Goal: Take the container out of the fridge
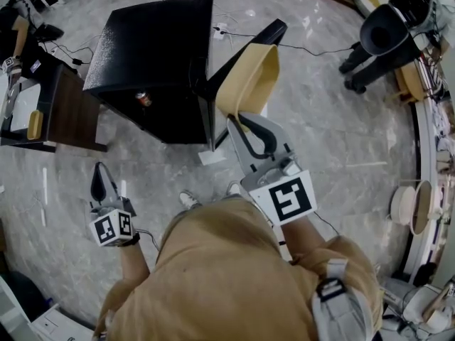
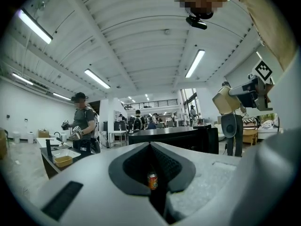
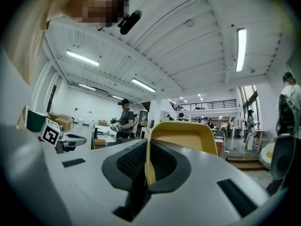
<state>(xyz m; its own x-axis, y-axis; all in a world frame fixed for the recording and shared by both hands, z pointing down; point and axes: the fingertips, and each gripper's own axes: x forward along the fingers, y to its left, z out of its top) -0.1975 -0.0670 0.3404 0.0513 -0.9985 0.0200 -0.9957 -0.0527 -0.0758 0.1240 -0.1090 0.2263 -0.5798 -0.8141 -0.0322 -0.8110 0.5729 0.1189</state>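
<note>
The black mini fridge [image 1: 153, 41] stands on the marble floor with its door [image 1: 245, 48] swung open to the right. A small can [image 1: 143, 99] shows inside it, and the same can [image 2: 152, 181] appears beyond the left jaws. A yellow container [image 1: 252, 80] hangs in front of the open door, outside the fridge. My right gripper [image 1: 247, 121] is shut on its near rim, and the container [image 3: 188, 135] fills the middle of the right gripper view. My left gripper [image 1: 98, 178] is low at the left, shut and holding nothing.
A dark wooden table [image 1: 71, 112] with a tray stands left of the fridge. A black stand [image 1: 384, 38] is at the top right, and round dishes [image 1: 412, 204] line the right edge. Cables run across the floor behind the fridge. People [image 2: 84, 126] stand in the background.
</note>
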